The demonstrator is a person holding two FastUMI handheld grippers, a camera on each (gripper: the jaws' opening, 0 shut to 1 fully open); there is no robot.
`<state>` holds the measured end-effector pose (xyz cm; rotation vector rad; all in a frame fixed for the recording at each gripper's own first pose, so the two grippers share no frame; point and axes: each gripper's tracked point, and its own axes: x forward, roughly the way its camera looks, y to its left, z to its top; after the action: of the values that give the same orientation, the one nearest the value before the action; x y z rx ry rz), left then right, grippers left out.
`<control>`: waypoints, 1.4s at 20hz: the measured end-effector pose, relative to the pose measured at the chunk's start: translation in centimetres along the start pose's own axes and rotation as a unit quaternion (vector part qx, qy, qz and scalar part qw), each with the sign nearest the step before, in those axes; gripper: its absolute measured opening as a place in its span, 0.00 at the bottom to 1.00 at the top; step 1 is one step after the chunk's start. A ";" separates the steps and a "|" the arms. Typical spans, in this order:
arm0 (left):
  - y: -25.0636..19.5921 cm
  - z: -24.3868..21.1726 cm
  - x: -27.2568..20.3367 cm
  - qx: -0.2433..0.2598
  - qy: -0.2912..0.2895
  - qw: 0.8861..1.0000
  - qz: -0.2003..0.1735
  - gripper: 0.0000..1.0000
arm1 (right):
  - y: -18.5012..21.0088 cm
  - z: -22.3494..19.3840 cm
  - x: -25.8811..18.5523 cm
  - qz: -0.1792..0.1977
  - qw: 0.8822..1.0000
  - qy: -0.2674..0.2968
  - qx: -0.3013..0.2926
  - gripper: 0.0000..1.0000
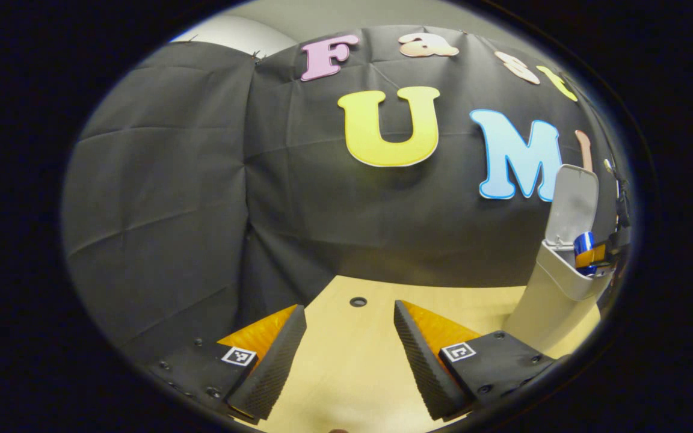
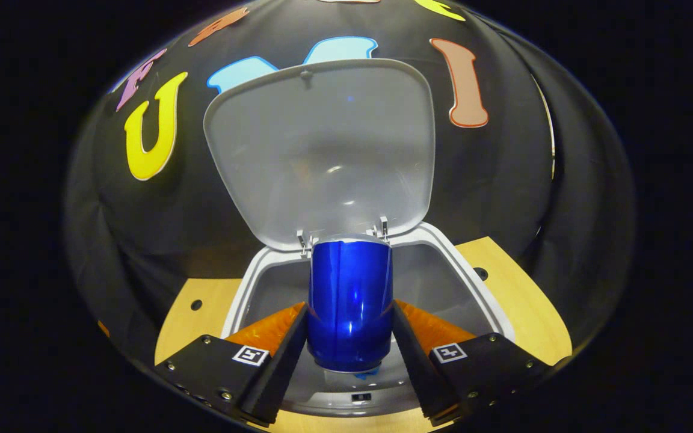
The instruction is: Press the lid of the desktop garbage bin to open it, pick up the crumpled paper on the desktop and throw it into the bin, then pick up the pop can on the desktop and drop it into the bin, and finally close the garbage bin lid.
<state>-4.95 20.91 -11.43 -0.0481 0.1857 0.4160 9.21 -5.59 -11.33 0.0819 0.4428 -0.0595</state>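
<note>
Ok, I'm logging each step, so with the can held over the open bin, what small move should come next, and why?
Probably open the right gripper to let go. Its fingers clamp the blue pop can directly above the bin's open mouth, and the lid stands upright behind, so the can should fall straight in. The left gripper is open over the table, clear of the drop.

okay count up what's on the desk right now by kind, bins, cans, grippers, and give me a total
Bins: 1, the bin with its lid up.
Cans: 1, the blue pop can, held over the bin's opening.
Grippers: 2, the left gripper and the right gripper.
Total: 4.
</note>
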 end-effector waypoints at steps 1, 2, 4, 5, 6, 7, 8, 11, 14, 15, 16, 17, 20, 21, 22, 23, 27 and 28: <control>0.1 0.0 0.0 -0.001 0.001 1.000 0.003 0.96 | 0.0 -0.3 0.3 -0.004 1.000 0.004 -0.014 0.84; 0.3 -0.2 0.0 -0.001 0.002 1.000 0.005 0.96 | 0.2 -0.4 0.4 -0.005 1.000 0.004 -0.027 0.84; 0.9 -0.6 0.1 -0.002 0.004 1.000 0.008 0.99 | 0.1 -0.5 0.3 -0.006 0.999 0.005 -0.036 0.86; 1.2 -0.8 0.3 -0.002 0.005 1.000 0.009 0.99 | 0.1 -0.6 0.4 -0.007 0.999 0.005 -0.037 0.86; 1.1 -0.7 0.3 -0.003 0.005 1.000 0.009 0.99 | 0.0 -0.5 0.4 -0.009 0.999 0.005 -0.036 0.85; 0.8 -0.8 0.3 -0.004 0.006 1.000 0.008 0.99 | -0.1 -0.5 0.4 -0.010 0.999 0.005 -0.034 0.85; 0.6 -0.8 0.4 -0.004 0.006 1.000 0.006 0.99 | -0.2 -0.4 0.3 -0.011 0.999 0.004 -0.033 0.85; -0.1 -0.7 0.7 -0.003 0.005 1.000 0.000 0.99 | -0.2 -0.5 0.3 -0.010 0.999 0.005 -0.038 0.85; -0.5 -0.5 0.8 -0.001 0.003 1.000 -0.005 0.96 | 0.0 -0.5 0.3 -0.006 0.999 0.005 -0.041 0.86; -0.6 -0.4 0.8 -0.001 0.003 1.000 -0.007 0.96 | -0.1 -0.5 0.3 -0.005 0.999 0.004 -0.039 0.86; -0.8 -0.4 0.7 0.000 0.002 1.000 -0.009 0.96 | 0.0 -0.4 0.2 -0.005 0.999 0.004 -0.036 0.86; -0.8 -0.3 0.8 0.001 0.001 1.000 -0.010 0.96 | -0.1 -0.4 0.0 -0.005 1.000 0.003 -0.031 0.86; -1.3 0.0 0.8 0.004 -0.001 1.000 -0.015 0.96 | 0.2 0.8 -0.7 0.001 1.000 -0.015 -0.013 0.86; -1.5 0.1 0.7 0.004 -0.002 1.000 -0.018 0.96 | 0.4 1.3 -1.1 0.005 1.000 -0.020 -0.006 0.85; -1.9 0.2 0.6 0.005 -0.002 1.000 -0.021 0.96 | 0.6 1.7 -1.7 0.008 1.000 -0.027 0.000 0.85; -2.2 0.3 0.7 0.005 -0.002 1.000 -0.025 0.96 | 0.6 2.2 -2.3 0.010 0.999 -0.034 0.004 0.85; -3.5 0.7 0.8 0.011 -0.005 0.999 -0.043 0.96 | 0.9 4.9 -4.6 0.016 0.998 -0.067 0.008 0.86; -3.9 0.8 0.8 0.012 -0.005 0.999 -0.047 0.96 | 1.0 6.0 -5.2 0.018 0.997 -0.078 0.008 0.86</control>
<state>-2.56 17.76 -10.74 -0.0317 0.1778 0.3199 7.12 -4.99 -3.59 0.0992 0.2851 -0.0344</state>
